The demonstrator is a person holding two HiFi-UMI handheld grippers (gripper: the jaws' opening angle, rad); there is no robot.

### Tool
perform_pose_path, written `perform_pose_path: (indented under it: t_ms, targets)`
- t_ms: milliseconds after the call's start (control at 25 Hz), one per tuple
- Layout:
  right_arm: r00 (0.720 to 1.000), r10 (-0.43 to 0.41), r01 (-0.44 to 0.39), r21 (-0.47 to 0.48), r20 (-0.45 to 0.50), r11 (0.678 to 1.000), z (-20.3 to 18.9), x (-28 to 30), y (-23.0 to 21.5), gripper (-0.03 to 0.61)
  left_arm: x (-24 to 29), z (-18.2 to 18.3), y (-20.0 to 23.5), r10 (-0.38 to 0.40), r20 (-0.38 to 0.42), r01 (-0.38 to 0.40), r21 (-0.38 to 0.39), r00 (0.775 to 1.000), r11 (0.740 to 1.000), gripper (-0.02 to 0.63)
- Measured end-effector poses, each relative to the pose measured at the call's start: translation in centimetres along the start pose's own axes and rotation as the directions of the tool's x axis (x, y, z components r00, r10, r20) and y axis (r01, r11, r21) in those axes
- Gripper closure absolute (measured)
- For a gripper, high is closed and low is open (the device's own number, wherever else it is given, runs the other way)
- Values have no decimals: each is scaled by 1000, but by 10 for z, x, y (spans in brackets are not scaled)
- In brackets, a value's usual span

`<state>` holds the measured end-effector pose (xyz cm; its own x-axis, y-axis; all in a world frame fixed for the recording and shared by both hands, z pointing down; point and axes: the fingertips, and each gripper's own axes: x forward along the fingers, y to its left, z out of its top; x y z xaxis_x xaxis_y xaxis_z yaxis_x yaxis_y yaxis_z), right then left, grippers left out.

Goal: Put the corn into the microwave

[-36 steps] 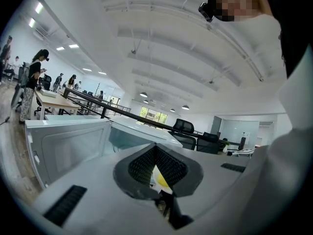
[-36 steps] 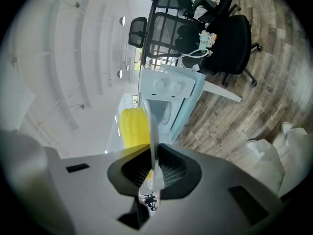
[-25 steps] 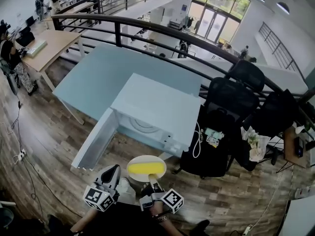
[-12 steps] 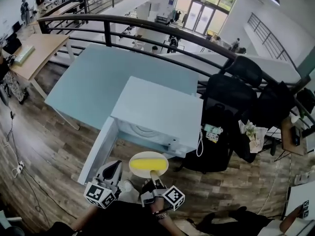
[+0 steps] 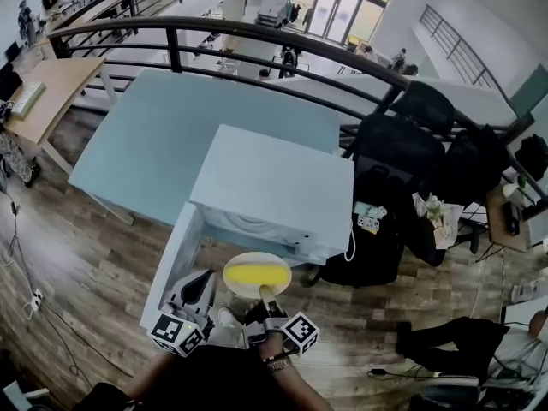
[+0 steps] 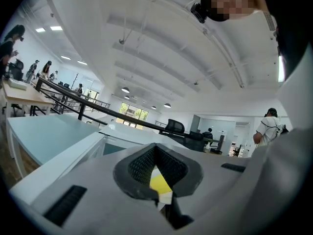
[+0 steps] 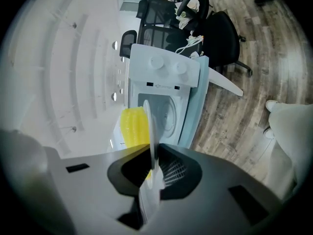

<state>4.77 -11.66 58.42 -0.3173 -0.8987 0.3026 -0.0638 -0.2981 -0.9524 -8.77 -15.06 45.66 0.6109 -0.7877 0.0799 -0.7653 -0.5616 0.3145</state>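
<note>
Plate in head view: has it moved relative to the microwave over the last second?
Yes. The plate carrying the corn has moved toward the microwave. Its far rim now nearly meets the open front, where a strip of floor showed before.

Matt white microwave (image 5: 274, 187), wood-grain floor (image 5: 86, 255)

We hold both grippers low and close to our body, side by side but apart, pointing forward. The left gripper (image 5: 204, 277) has its jaws closed together with nothing between them, and the left marker cube (image 5: 175, 334) sits at its near end. The right gripper (image 5: 266, 293) has its jaws clamped on the near rim of a plate (image 5: 257, 257), which stands edge-on between the pads in the right gripper view. Our right wrist (image 5: 276, 363) shows just behind the right marker cube (image 5: 300, 332).
</note>
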Motion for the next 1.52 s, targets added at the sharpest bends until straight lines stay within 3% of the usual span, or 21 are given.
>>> perform_pose_path:
  t_ms: [1520]
  targets:
    - [998,-41,37,82,47,996,31,122,-43,549,65,-18,29,12,-61,-16,-54,998,998,612]
